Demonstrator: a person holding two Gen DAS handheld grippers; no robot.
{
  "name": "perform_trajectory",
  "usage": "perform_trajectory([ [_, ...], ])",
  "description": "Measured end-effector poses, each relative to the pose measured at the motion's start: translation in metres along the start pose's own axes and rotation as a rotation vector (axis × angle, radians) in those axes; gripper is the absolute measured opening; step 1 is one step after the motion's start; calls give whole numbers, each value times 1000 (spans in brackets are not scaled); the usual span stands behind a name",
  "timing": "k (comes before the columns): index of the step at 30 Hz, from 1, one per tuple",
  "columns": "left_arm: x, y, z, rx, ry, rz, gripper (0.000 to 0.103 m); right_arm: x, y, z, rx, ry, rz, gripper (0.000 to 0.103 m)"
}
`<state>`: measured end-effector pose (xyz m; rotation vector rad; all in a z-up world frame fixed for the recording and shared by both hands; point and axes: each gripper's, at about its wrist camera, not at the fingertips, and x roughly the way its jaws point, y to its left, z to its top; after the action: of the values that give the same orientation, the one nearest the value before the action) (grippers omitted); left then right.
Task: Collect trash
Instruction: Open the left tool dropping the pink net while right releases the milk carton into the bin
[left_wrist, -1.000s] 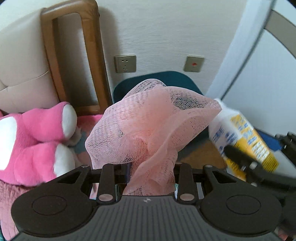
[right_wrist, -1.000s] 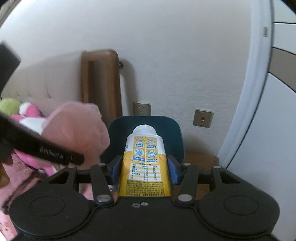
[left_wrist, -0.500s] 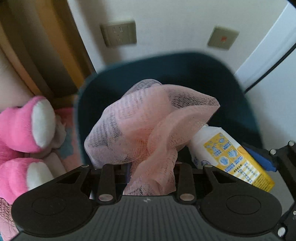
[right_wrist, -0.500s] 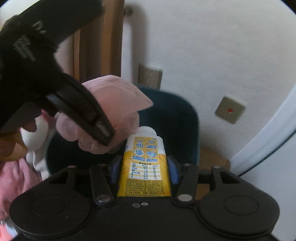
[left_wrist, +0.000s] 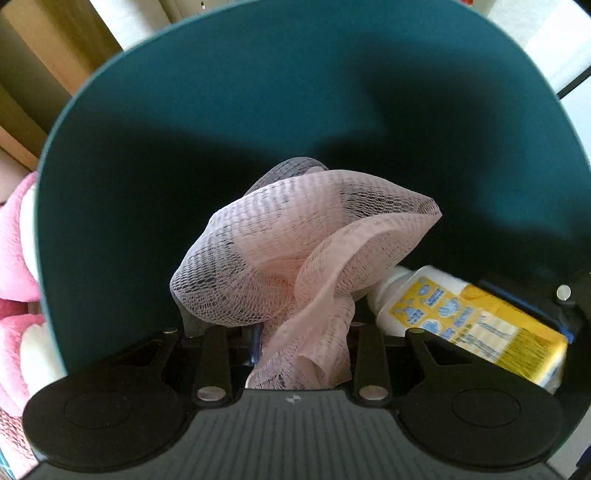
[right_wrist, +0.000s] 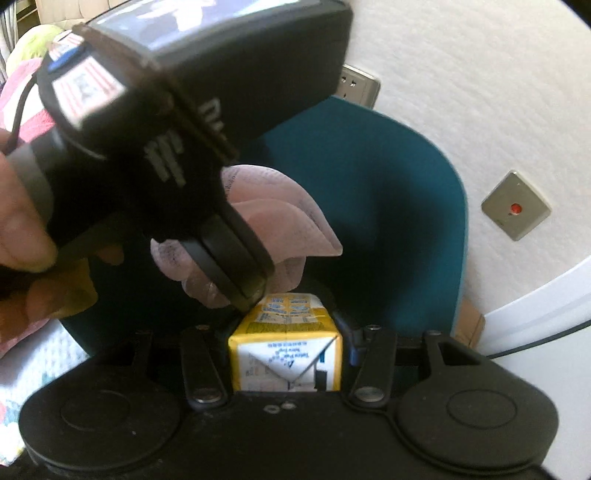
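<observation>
Over the mouth of the dark teal plastic waste bin (left_wrist: 258, 110), as the left wrist view shows it, the left gripper (left_wrist: 301, 332) points almost straight down with its jaws drawn close together on the gathered neck of the pink mesh bath puff (left_wrist: 295, 251). The puff's loose folds hang ahead of the fingers, inside the ring of the bin wall and clear of it. Release would drop the puff straight ahead along the gripper's own line – no sideways correction looks necessary. To the right, the yellow and white drink carton with a white screw cap (left_wrist: 461, 321) enters the bin at a slant, cap end leading, its long axis running from lower right toward the centre; it lies just beside the puff. Outside the bin wall on the left, a pink and white plush toy (left_wrist: 14, 258) is visible.

From the right wrist view, the right gripper (right_wrist: 284, 354) holds the same carton (right_wrist: 284, 350) across its narrow sides, jaws part open to carton width, long axis in line with the fingers and aimed down into the bin (right_wrist: 388, 192). The left gripper (right_wrist: 236, 266) crosses in front, held by a hand (right_wrist: 22, 221), its tip touching or almost touching the carton's far end – contact risk on release, in my judgement. Both grippers are about equally near the opening.

Count: one bin, one puff, one carton, two grippers, one plush toy
</observation>
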<state>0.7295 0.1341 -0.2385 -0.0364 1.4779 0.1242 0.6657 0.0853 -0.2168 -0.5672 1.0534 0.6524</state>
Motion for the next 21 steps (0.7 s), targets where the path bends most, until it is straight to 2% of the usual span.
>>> perform_trajectory([
  [3, 5, 2, 4, -7, 5, -9, 40, -1, 4, 2, -1, 15, 15, 53],
  [8, -2, 3, 1, -26, -29, -46, 61, -7, 8, 11, 0, 14, 14, 61],
  [9, -6, 4, -1, -28, -41, -51, 61, -8, 8, 15, 2, 10, 13, 64],
  [15, -36, 8, -23, -42, -110, -93, 62, -30, 13, 17, 33, -23, 5, 67],
  [21, -62, 17, -44, -31, -211, -81, 62, -64, 18, 15, 96, -79, -5, 70],
])
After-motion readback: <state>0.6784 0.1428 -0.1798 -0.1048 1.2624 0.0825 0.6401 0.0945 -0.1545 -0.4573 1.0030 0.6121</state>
